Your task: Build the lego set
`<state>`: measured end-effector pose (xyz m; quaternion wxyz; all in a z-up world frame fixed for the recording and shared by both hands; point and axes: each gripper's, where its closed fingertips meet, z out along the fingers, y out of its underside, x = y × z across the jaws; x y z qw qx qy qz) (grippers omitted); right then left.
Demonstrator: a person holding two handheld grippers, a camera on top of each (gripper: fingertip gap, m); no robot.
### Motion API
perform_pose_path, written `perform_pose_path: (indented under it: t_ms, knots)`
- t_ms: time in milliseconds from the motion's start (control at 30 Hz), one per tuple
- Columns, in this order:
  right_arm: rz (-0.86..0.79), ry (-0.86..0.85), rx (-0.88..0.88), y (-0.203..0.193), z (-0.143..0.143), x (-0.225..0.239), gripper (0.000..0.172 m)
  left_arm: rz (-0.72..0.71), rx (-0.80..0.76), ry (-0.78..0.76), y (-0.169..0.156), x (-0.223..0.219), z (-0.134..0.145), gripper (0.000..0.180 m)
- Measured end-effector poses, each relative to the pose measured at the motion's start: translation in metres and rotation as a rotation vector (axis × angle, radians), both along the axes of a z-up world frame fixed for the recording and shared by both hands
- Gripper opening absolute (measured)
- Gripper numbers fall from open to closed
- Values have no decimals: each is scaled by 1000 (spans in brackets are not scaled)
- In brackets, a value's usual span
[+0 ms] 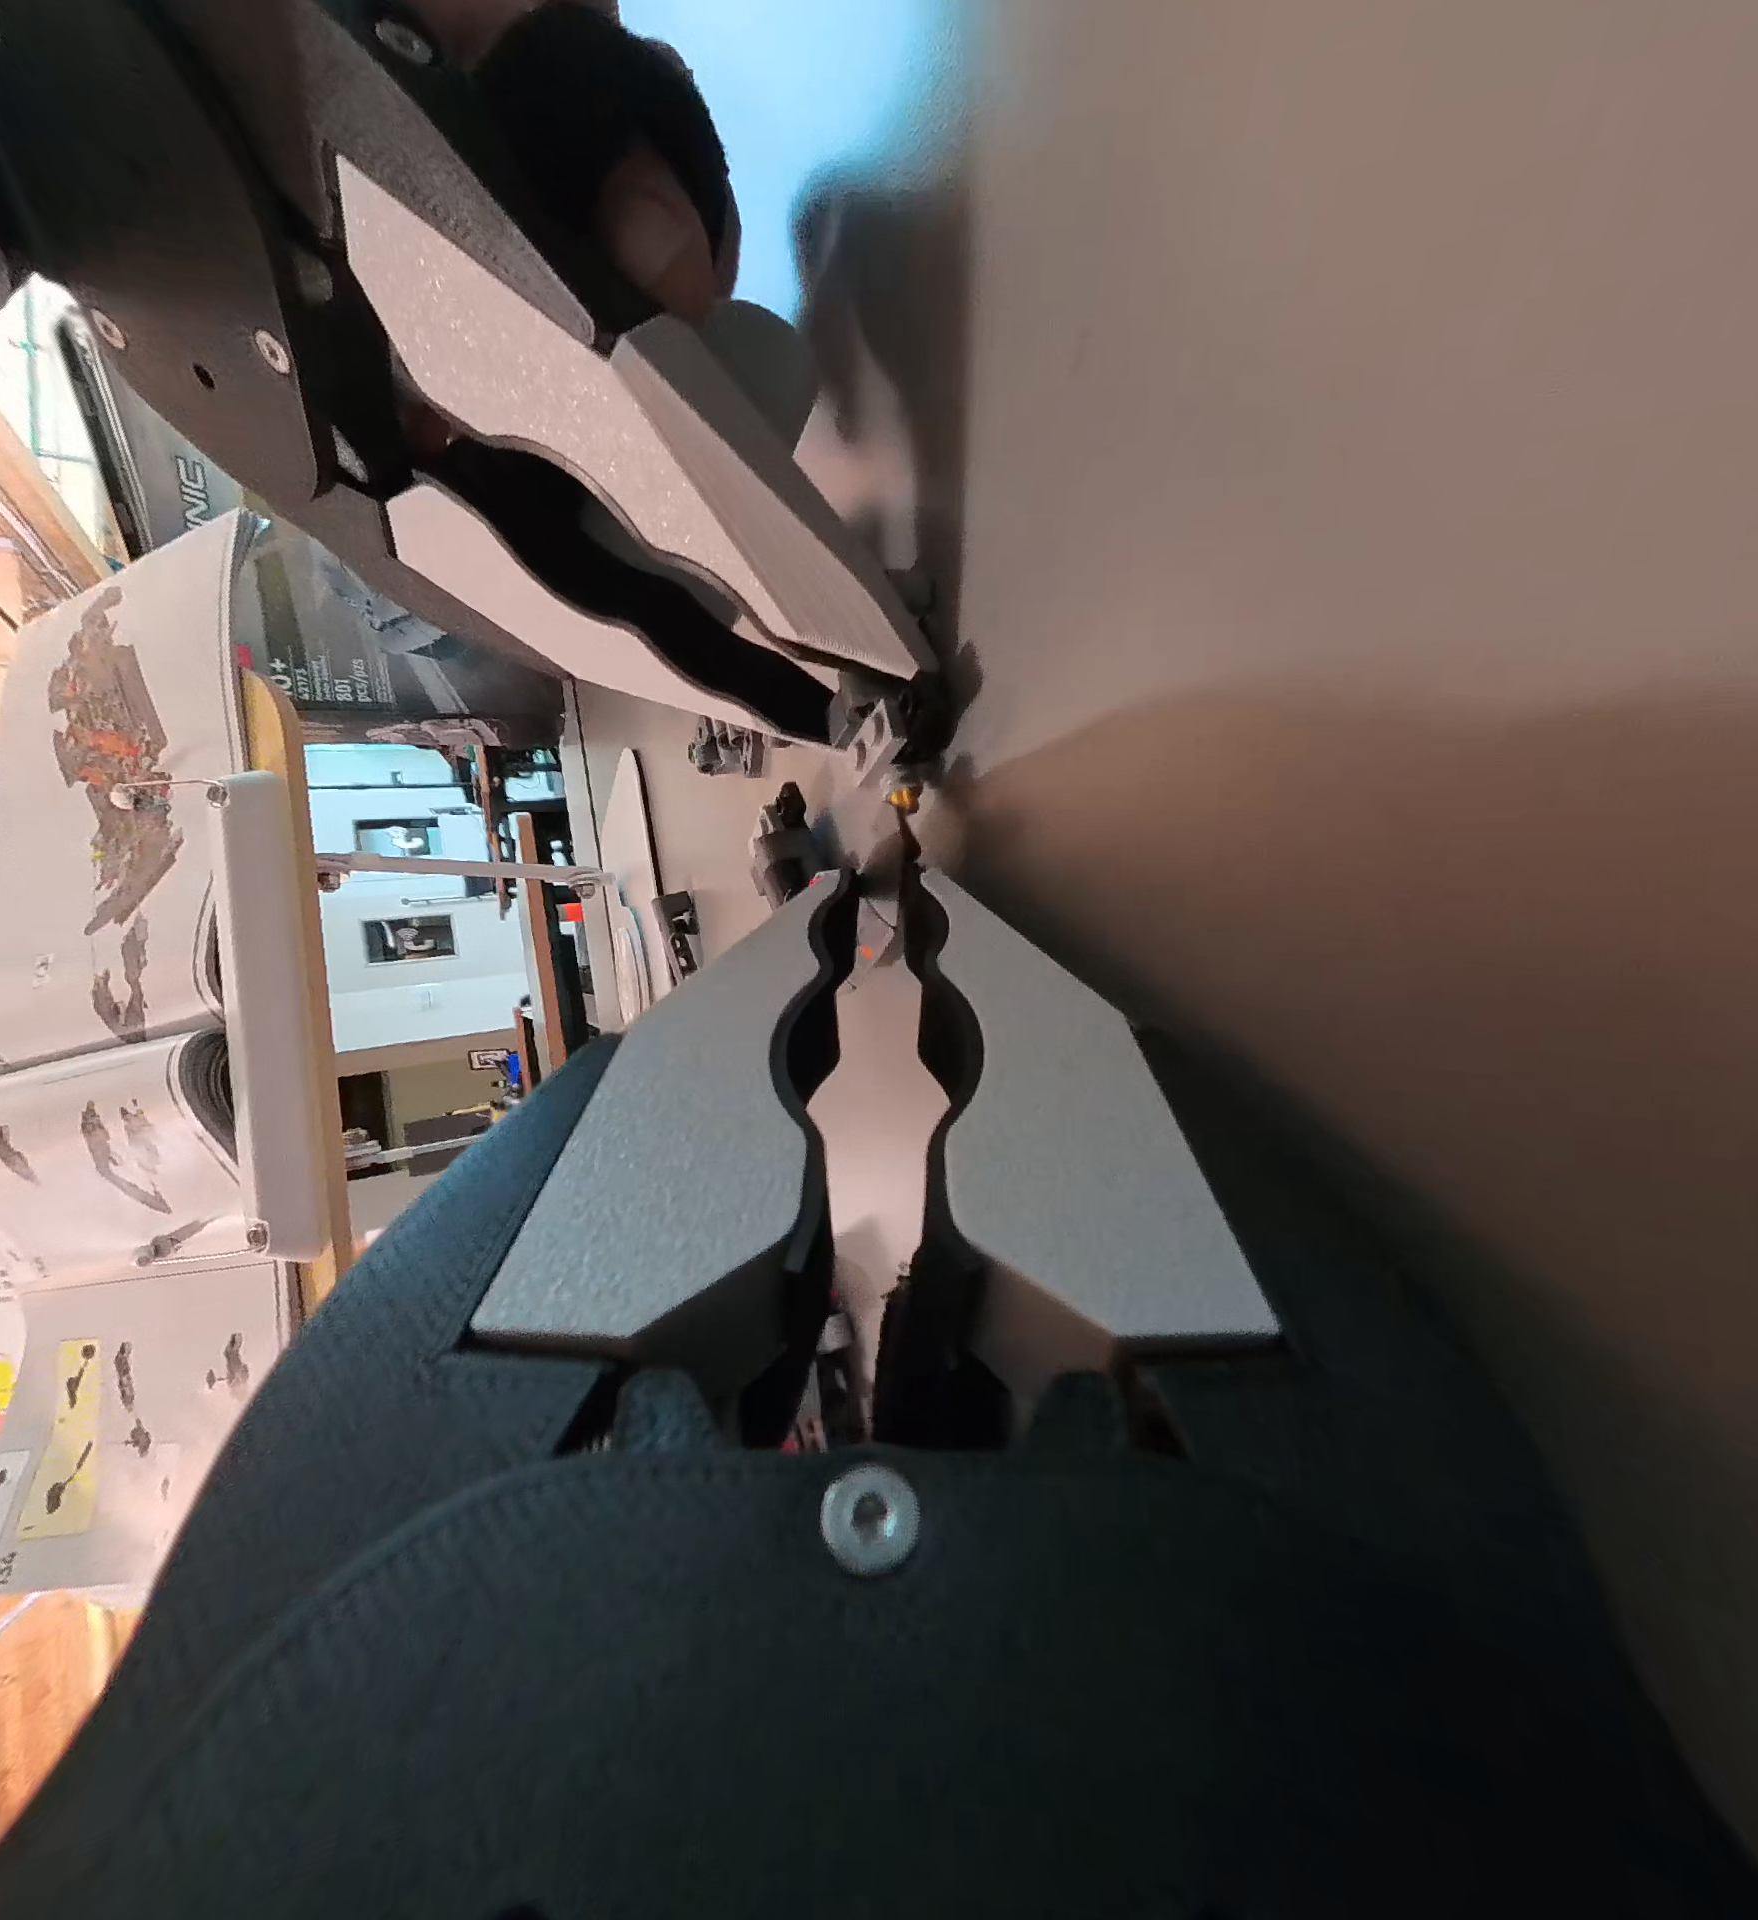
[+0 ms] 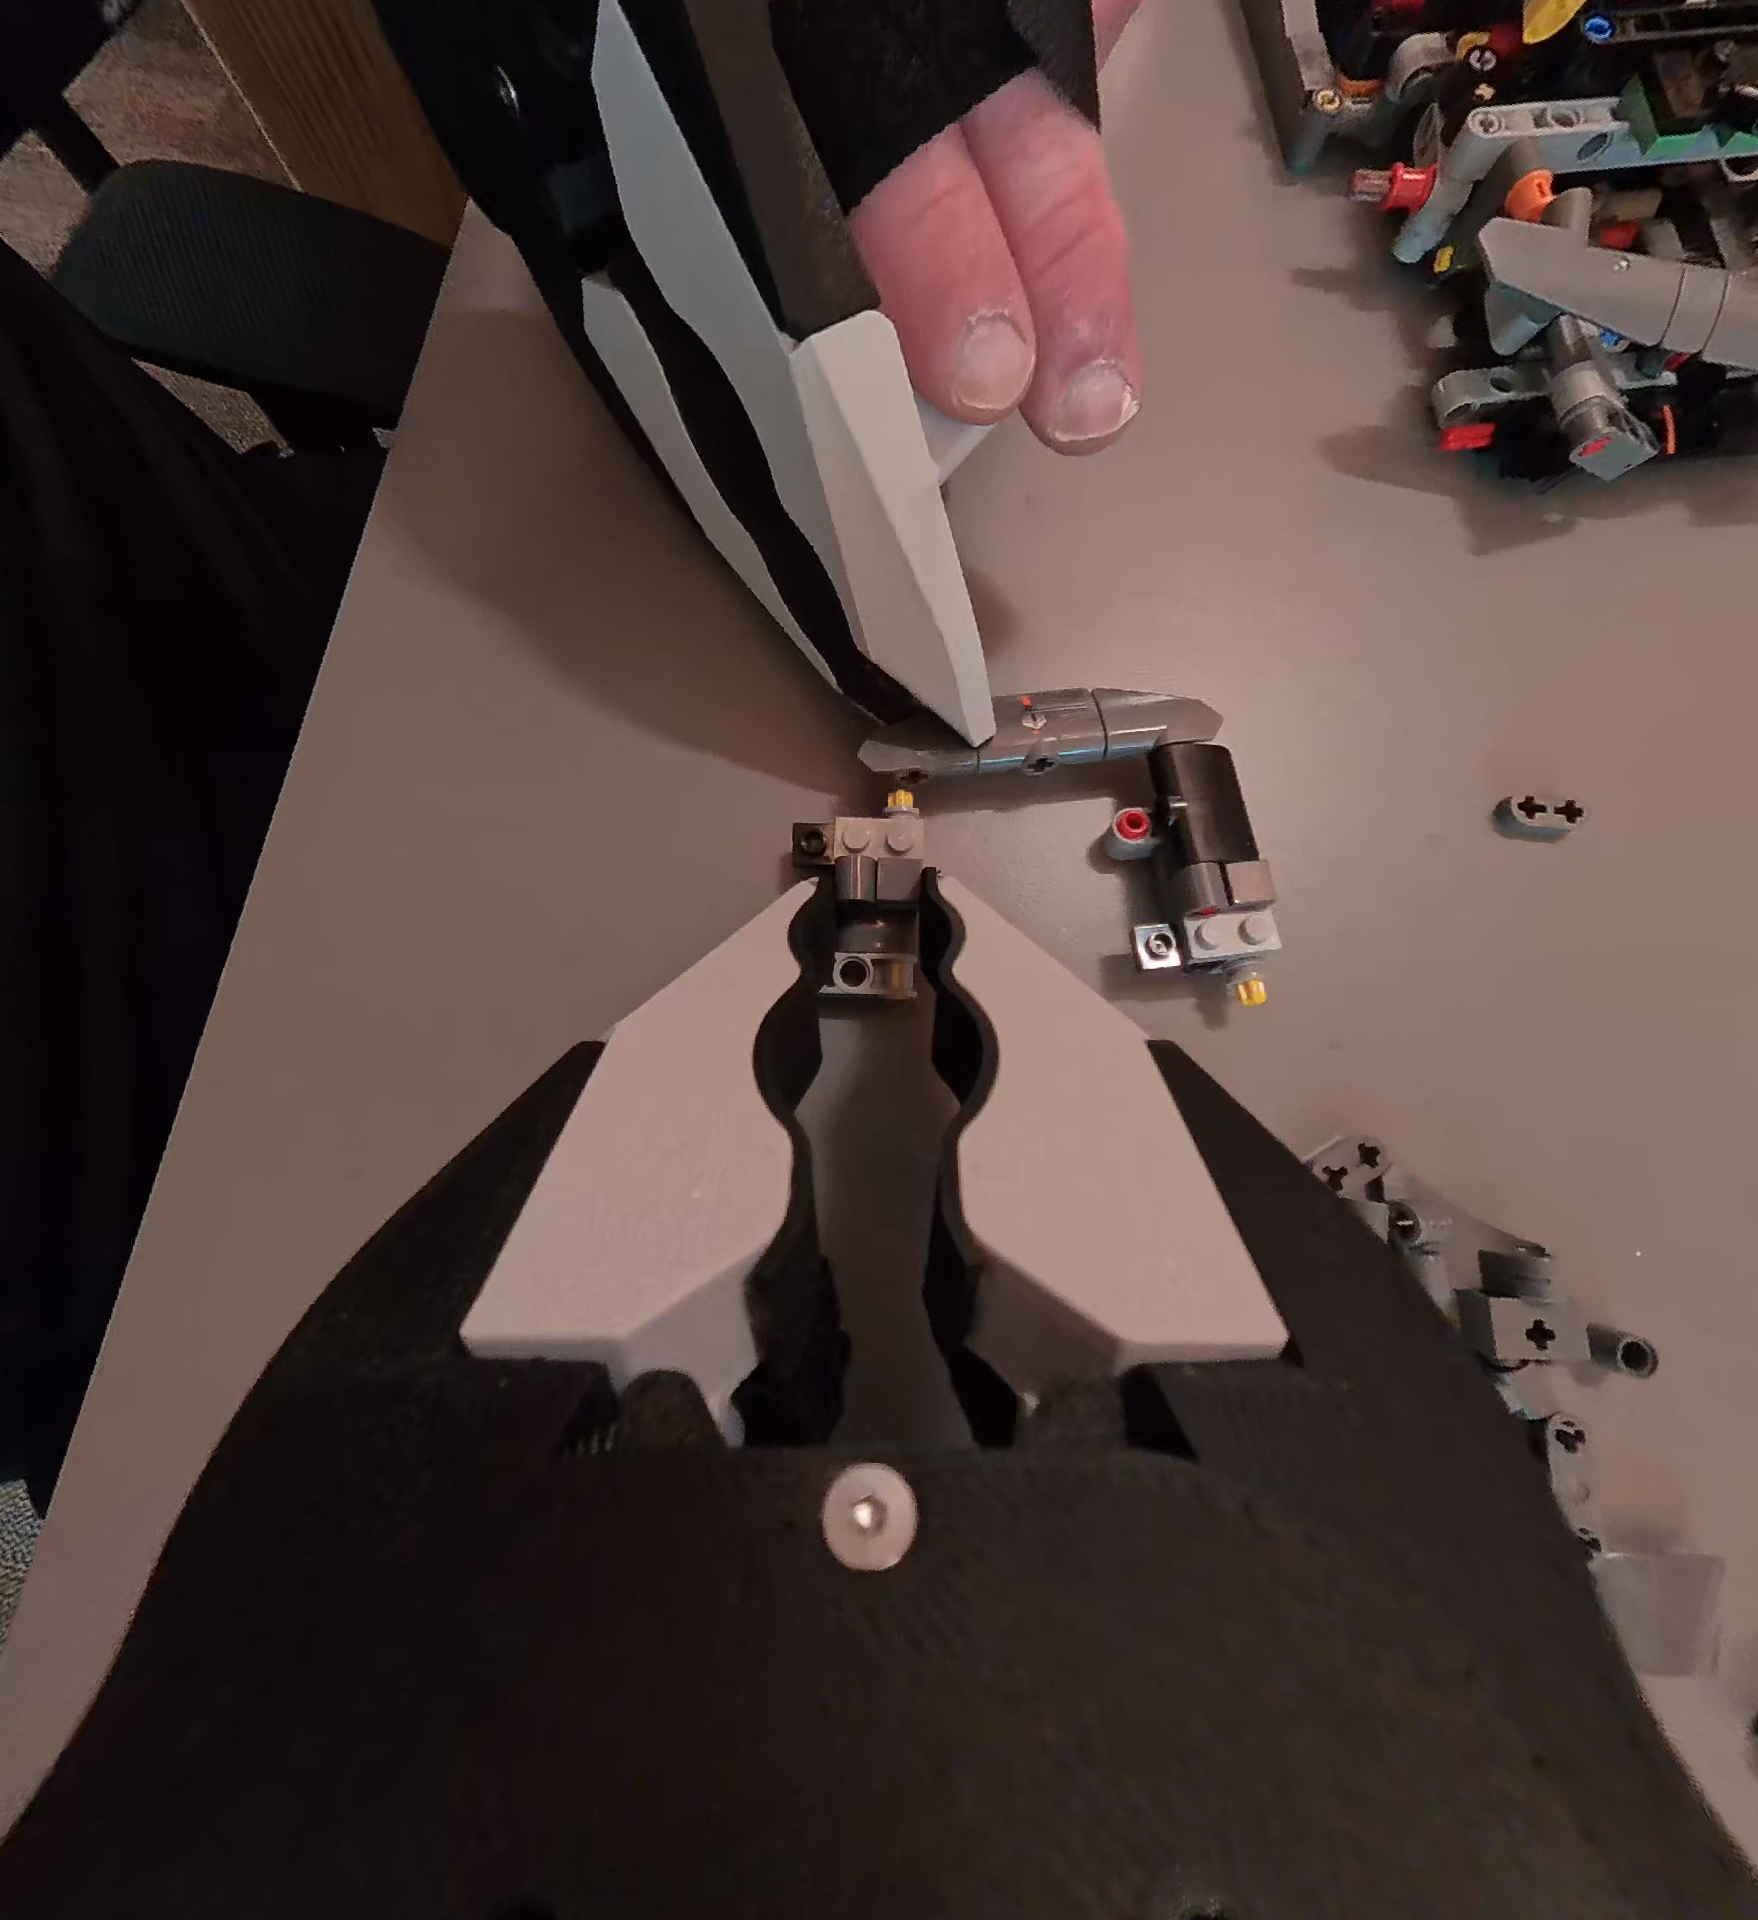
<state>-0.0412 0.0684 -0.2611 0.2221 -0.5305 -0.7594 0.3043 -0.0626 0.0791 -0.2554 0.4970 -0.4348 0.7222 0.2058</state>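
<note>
On a grey table (image 2: 1322, 623) strewn with building-brick parts, we work two hand-held grippers side by side. Our left gripper (image 1: 880, 883) comes in on its side from the upper left of the right wrist view, a hand (image 2: 1020, 301) steadying its outer finger. Its fingers (image 2: 942, 644) are drawn close on the near end of a long grey brick beam (image 2: 1062, 727), which lies flat on the table just beyond our right gripper's tips; from its own camera the tips bracket a small grey piece, though motion blur there keeps us from confirming firm contact. At the beam's far end, off to the right, a dark cylinder assembly (image 2: 1202, 831) hangs down at a right angle, ending in a yellow pin.

Our right gripper (image 2: 870, 894) is clamped on a small grey-and-black brick assembly (image 2: 870, 873), both black pads pressed against its dark lower body. The assembly's studded grey plate and yellow pin stick out ahead of the fingertips, close to the beam's near end but apart from it.

Further right lie loose grey connectors (image 2: 1540, 816), and at the far upper right a large multicoloured brick model (image 2: 1602, 208). An open instruction booklet (image 1: 96, 935) stands on a holder to the left of the left gripper.
</note>
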Motion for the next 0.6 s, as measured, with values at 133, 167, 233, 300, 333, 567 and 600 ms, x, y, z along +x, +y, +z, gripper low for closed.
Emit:
perform_pose_path:
  t_ms: [133, 167, 233, 300, 333, 567, 600]
  knots:
    - [19, 4, 12, 0, 0, -1, 13, -22, 26, 28, 2, -1, 0, 6]
    - [19, 2, 15, 0, 0, -1, 13, -24, 29, 41, 3, -2, -1, 6]
    - [17, 0, 15, 2, 0, -1, 13, -46, 53, 82, 2, -2, -2, 6]
    - [19, 4, 6, 3, 0, -1, 13, -63, 53, 108, 2, -2, -2, 6]
    - [21, 6, 3, 3, 0, -2, 13, -71, 49, 118, 2, -2, -2, 6]
    - [33, 19, 3, 3, 0, -3, 12, -106, 44, 183, 2, -1, -4, 6]
    - [32, 21, 3, 3, 0, -3, 13, -109, 43, 181, 2, -1, -4, 6]
